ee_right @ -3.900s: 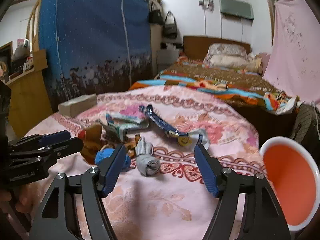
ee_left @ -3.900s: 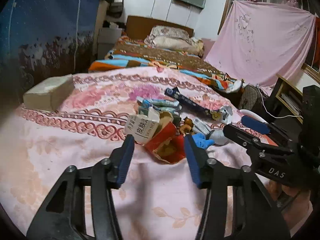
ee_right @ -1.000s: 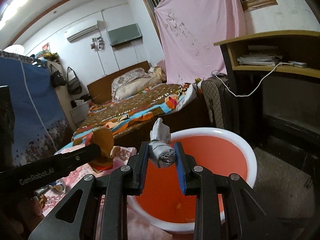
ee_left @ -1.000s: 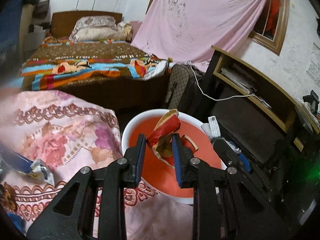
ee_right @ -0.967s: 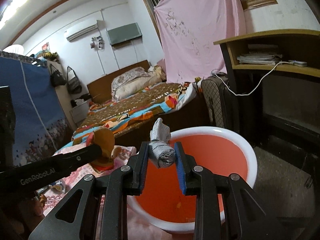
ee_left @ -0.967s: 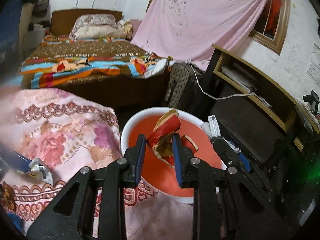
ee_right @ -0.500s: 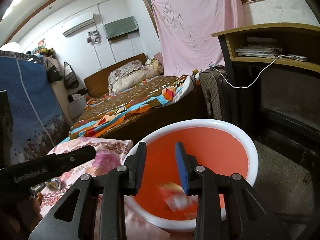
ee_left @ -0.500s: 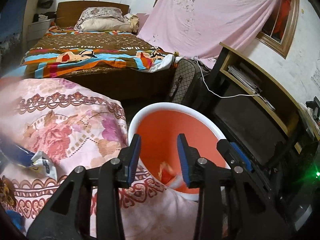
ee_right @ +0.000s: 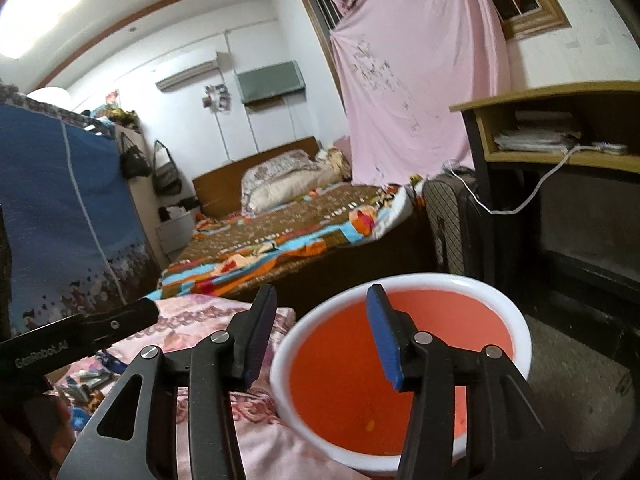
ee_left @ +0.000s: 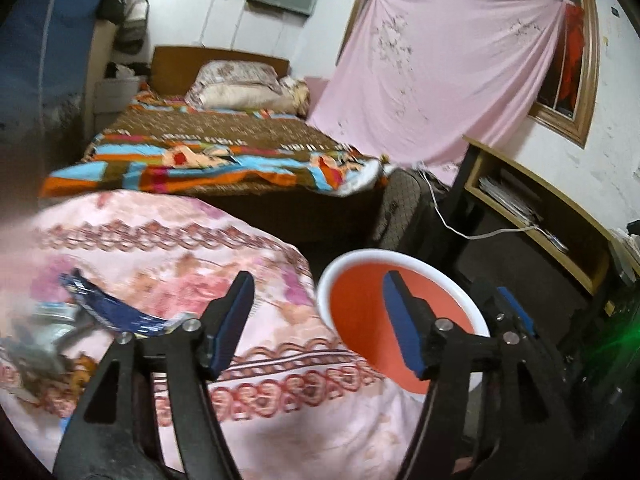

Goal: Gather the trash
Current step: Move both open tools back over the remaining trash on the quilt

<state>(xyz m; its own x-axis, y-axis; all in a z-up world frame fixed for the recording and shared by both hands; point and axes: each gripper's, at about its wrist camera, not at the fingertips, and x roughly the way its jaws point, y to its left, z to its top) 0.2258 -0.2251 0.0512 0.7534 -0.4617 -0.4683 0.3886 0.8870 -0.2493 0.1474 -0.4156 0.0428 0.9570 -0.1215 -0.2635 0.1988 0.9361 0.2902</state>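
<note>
Both grippers hang empty, jaws opening: the left gripper (ee_left: 316, 316) over the pink floral bedspread (ee_left: 168, 248), the right gripper (ee_right: 320, 328) above the round orange plastic bin with a white rim (ee_right: 400, 392) beside the bed. Crumpled wrappers, one long dark-blue packet (ee_left: 108, 312) among them, lie blurred on the bedspread.

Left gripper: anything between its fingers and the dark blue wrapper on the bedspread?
Nothing in the left wrist view: only bare pink floral bedspread separates the left gripper, jaws opening and empty, from the dark blue wrapper.

Black gripper (ee_left: 318, 322) frames, blue-padded jaws, silver screws
</note>
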